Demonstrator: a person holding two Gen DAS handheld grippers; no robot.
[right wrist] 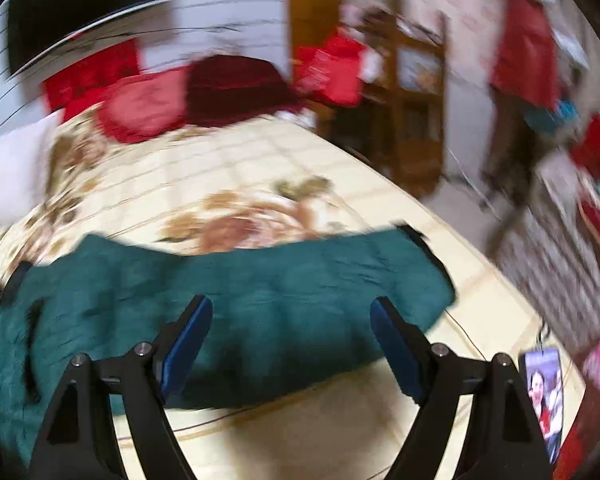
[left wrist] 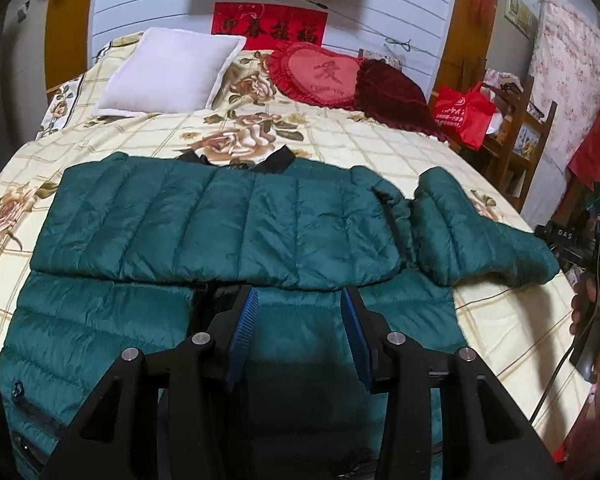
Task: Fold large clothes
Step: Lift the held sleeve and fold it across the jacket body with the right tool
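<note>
A dark green puffer jacket (left wrist: 220, 224) lies spread on the floral bedspread (left wrist: 380, 136). Its left sleeve is folded across the chest; its right sleeve (left wrist: 480, 232) stretches out to the right. My left gripper (left wrist: 300, 300) is open, hovering low over the jacket's lower body, nothing between its blue pads. My right gripper (right wrist: 290, 308) is open wide, just above the right sleeve (right wrist: 280, 280) in the blurred right wrist view. The right gripper's body and the hand holding it show at the right edge of the left wrist view (left wrist: 588, 248).
A white pillow (left wrist: 172, 72), a red heart cushion (left wrist: 320, 72) and a dark red cushion (left wrist: 392, 96) lie at the head of the bed. A wooden rack with a red bag (left wrist: 464, 112) stands right of the bed. A phone (right wrist: 544, 396) lies at the bed's near right.
</note>
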